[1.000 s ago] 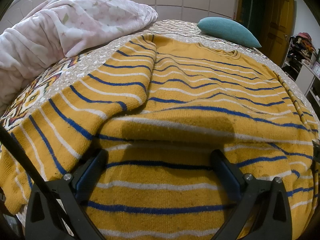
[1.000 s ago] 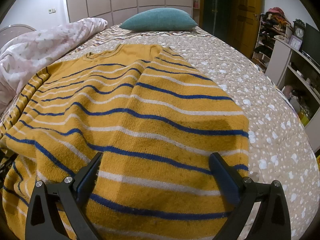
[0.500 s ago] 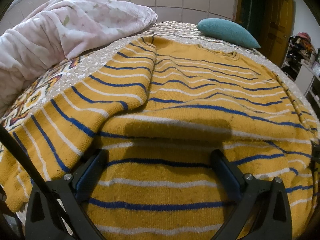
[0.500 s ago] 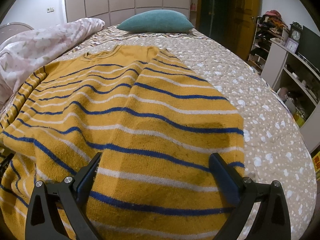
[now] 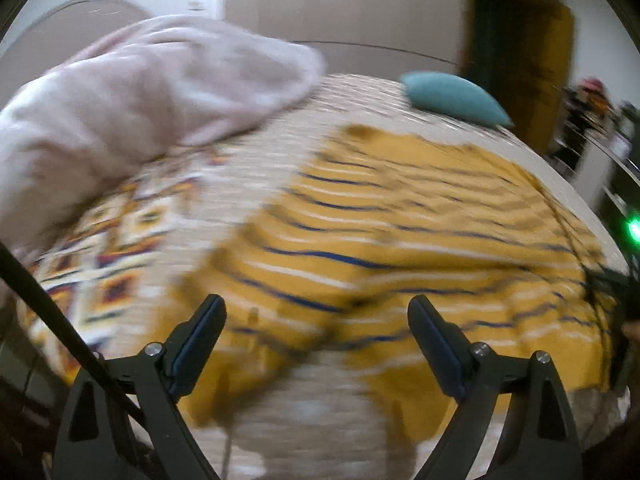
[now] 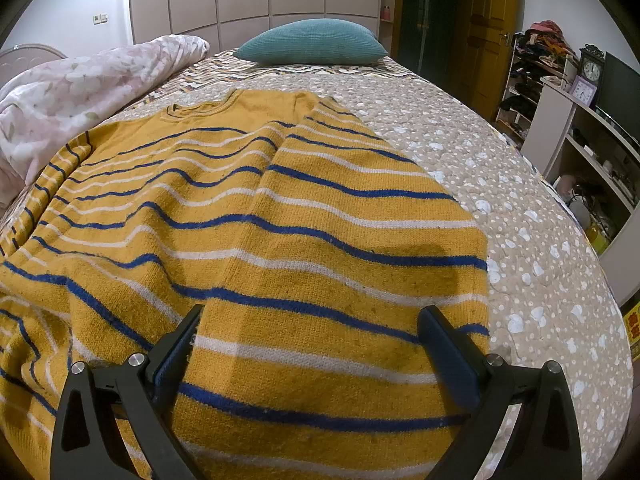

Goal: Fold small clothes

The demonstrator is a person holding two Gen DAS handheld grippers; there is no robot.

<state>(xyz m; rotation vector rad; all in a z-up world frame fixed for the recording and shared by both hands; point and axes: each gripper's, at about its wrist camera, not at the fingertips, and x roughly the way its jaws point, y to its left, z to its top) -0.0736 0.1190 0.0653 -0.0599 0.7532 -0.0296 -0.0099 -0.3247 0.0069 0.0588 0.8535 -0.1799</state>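
A yellow sweater with blue and white stripes [image 6: 280, 240] lies spread on the bed, neck toward the far end, both side parts folded in over the body. My right gripper [image 6: 310, 320] is open and empty, low over the sweater's near right part. The left wrist view is blurred by motion. There my left gripper [image 5: 316, 312] is open and empty, above the sweater's near left edge [image 5: 360, 264].
A pink floral duvet [image 6: 80, 92] is heaped on the bed's left side. A teal pillow [image 6: 312, 42] lies at the far end. The patterned bedspread [image 6: 540, 240] is bare to the right. Shelves and a cabinet with clocks [image 6: 580, 92] stand on the right.
My left gripper has pulled back and swung left fast, so more bedspread shows to its left. My right gripper has drawn back a little. The sweater lies as before.
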